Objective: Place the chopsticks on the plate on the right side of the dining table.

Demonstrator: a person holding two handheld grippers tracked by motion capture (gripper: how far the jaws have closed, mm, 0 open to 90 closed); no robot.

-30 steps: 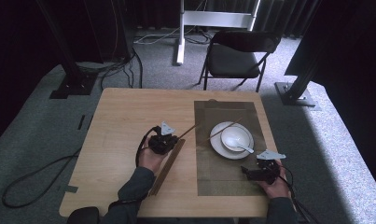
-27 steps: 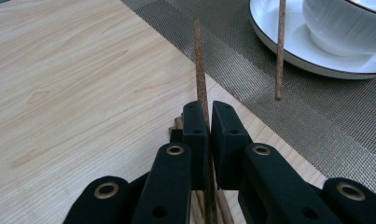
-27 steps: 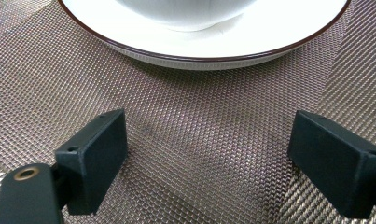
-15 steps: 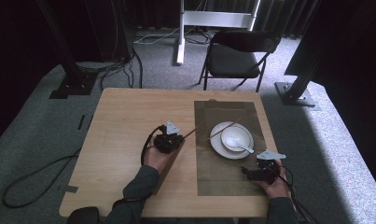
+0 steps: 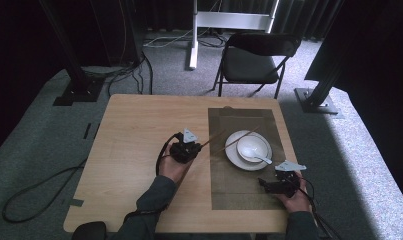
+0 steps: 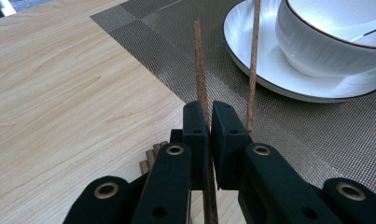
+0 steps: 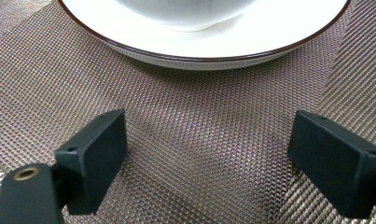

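Currently, the left gripper sits on the wooden table, just left of the woven placemat, held in the person's left hand. In the left gripper view its jaws are clenched on one wooden chopstick, which passes between the pads and runs forward over the placemat edge. A second chopstick lies just to the right of the jaws, outside the grip; its far end reaches the rim of the white plate. Whether the second chopstick touches the jaw side cannot be told. Further rod-shaped wooden ends show low behind the left jaw, close to the tabletop.

In the high view both chopsticks fan out from the left gripper toward the plate, one ending short on the placemat, the other crossing the plate rim. A white bowl stands on the plate, and a white spoon rests in the bowl with its handle pointing toward the person's right.

The right gripper rests on the near right part of the placemat, held in the right hand, apart from the plate. In the right gripper view its jaws are released and stand wide, with bare placemat weave between them and the plate rim ahead.
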